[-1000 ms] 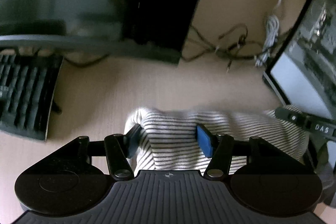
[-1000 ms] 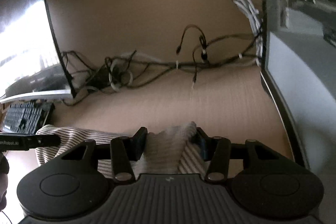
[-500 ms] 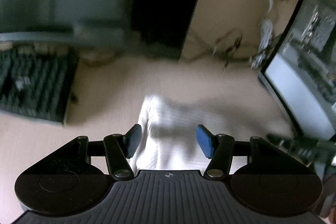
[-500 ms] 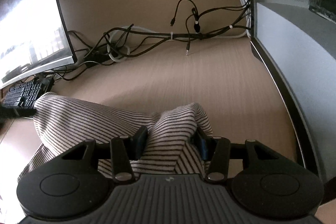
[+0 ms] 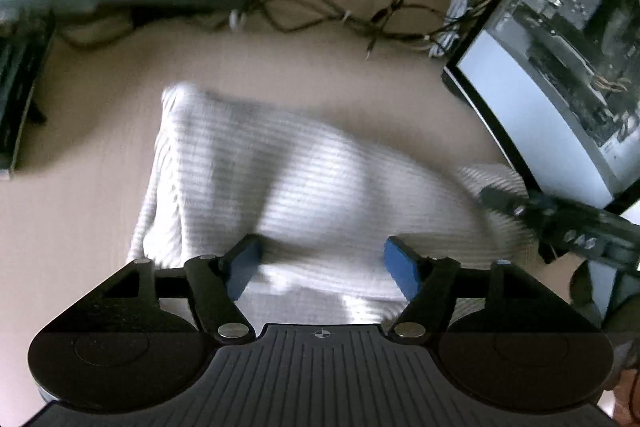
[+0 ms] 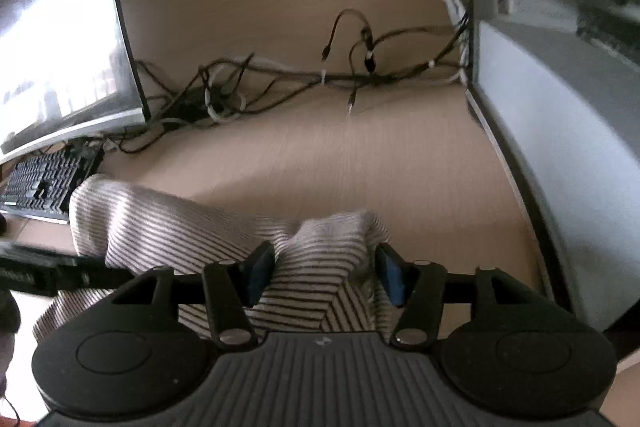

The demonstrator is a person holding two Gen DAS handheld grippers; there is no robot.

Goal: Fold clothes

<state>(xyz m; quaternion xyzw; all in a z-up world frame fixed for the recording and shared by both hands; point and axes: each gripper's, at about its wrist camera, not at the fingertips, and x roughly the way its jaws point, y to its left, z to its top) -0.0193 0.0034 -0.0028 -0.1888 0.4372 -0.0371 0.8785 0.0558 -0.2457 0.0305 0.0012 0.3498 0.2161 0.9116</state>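
The left gripper [image 5: 324, 263] fills the lower half of its frame, tilted down toward the desk [image 5: 100, 187], its blue-padded jaws spread wide with the striped garment [image 5: 304, 187] lying slack between and beneath them, gripping nothing. The garment spreads across the frame's centre, blurred. The right gripper [image 6: 324, 273] points the same way, its jaws also apart, a raised fold of the striped cloth bunched between them; whether the pads press it I cannot tell. At upper left of the right view stands a curved monitor [image 6: 60, 39], a keyboard [image 6: 40, 187] below it, tangled cables [image 6: 280, 79] at centre. No writing is legible.
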